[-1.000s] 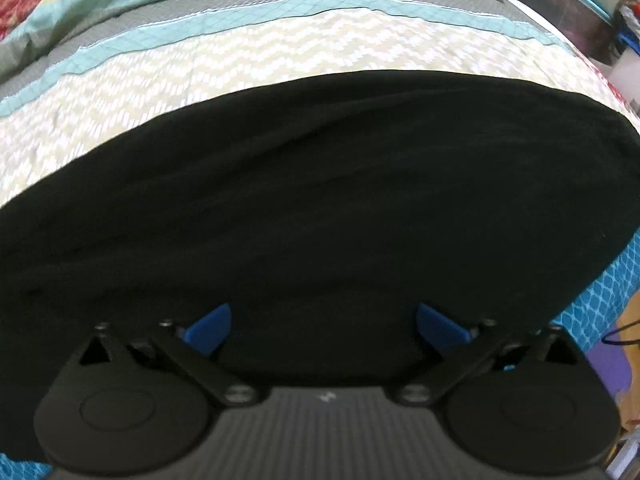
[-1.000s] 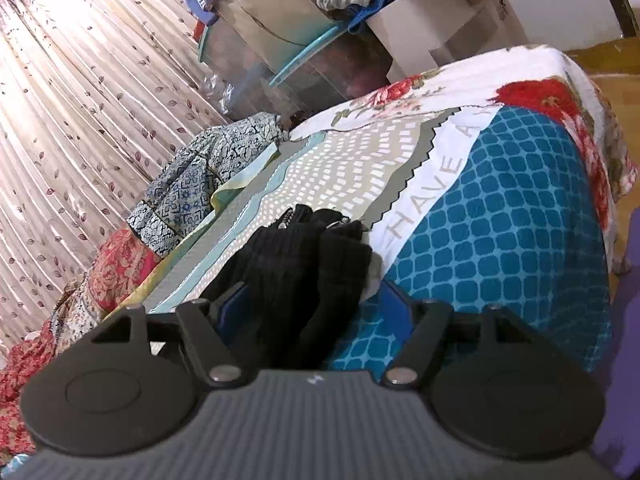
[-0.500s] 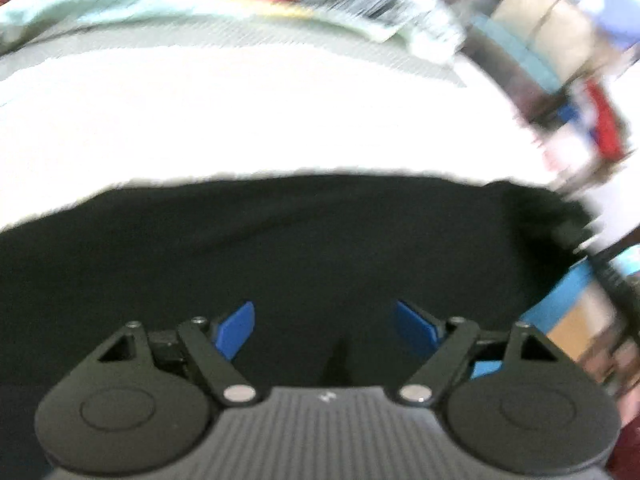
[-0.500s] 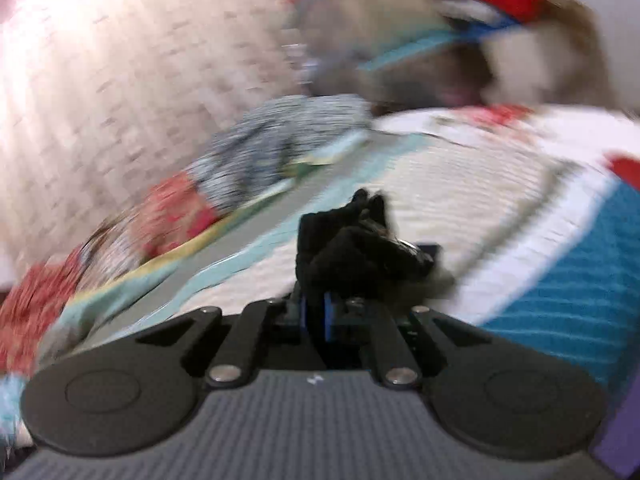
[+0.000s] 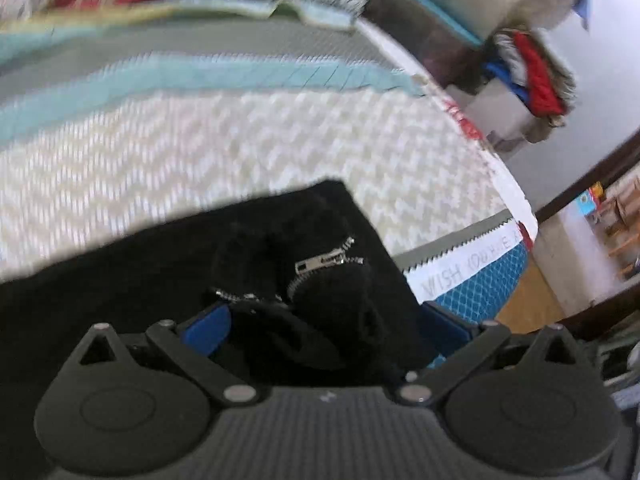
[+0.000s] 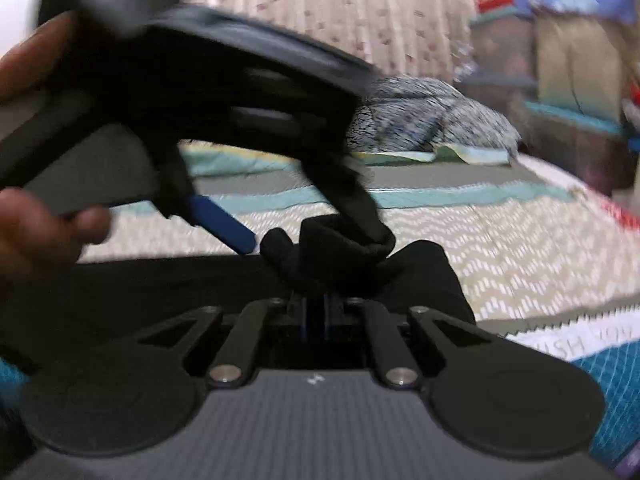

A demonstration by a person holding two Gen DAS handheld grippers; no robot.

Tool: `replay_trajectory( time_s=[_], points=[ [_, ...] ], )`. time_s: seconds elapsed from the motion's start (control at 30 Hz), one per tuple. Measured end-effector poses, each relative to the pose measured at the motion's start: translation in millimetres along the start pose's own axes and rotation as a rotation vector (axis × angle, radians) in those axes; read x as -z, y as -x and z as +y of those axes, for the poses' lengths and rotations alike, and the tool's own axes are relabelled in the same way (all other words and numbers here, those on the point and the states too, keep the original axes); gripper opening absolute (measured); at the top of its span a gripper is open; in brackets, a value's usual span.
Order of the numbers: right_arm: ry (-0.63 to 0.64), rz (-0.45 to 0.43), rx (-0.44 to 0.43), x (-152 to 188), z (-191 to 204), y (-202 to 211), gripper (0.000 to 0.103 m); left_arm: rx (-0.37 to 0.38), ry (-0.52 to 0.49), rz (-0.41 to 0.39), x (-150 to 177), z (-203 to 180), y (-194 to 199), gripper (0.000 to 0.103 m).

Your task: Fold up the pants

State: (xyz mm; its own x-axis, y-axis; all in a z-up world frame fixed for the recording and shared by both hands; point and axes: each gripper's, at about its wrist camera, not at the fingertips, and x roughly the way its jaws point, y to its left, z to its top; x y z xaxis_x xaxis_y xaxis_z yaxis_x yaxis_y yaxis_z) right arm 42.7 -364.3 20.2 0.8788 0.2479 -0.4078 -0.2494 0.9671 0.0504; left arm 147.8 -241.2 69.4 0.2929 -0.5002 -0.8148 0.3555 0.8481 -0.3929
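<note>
Two tongs over black pants [image 5: 132,280]: left tongs [image 5: 324,322] opening around bunched fabric, right tongs [image 6: 315,314] pinching it.

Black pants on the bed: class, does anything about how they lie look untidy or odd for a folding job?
Yes. The black pants lie mostly flat on the patterned bedspread, but one end is bunched into a lump with the zipper exposed. The right tool is shut on that bunch, and the left tool is opening around it.
</note>
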Motion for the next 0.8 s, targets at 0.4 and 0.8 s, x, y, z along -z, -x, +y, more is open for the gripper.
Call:
replay_trajectory(
  time_s=[0.4,0.8],
  points=[
    [0.112,-0.005,0.012,7.9,8.5,-8.0,0.010,0.100,0.228,0.032,2.2,36.3,-29.8,0.096],
    [0.168,0.011,0.061,17.2,5.1,-14.8,0.049,-0.004,0.174,-0.056,9.9,48.0,-15.8,0.024]
  ],
)
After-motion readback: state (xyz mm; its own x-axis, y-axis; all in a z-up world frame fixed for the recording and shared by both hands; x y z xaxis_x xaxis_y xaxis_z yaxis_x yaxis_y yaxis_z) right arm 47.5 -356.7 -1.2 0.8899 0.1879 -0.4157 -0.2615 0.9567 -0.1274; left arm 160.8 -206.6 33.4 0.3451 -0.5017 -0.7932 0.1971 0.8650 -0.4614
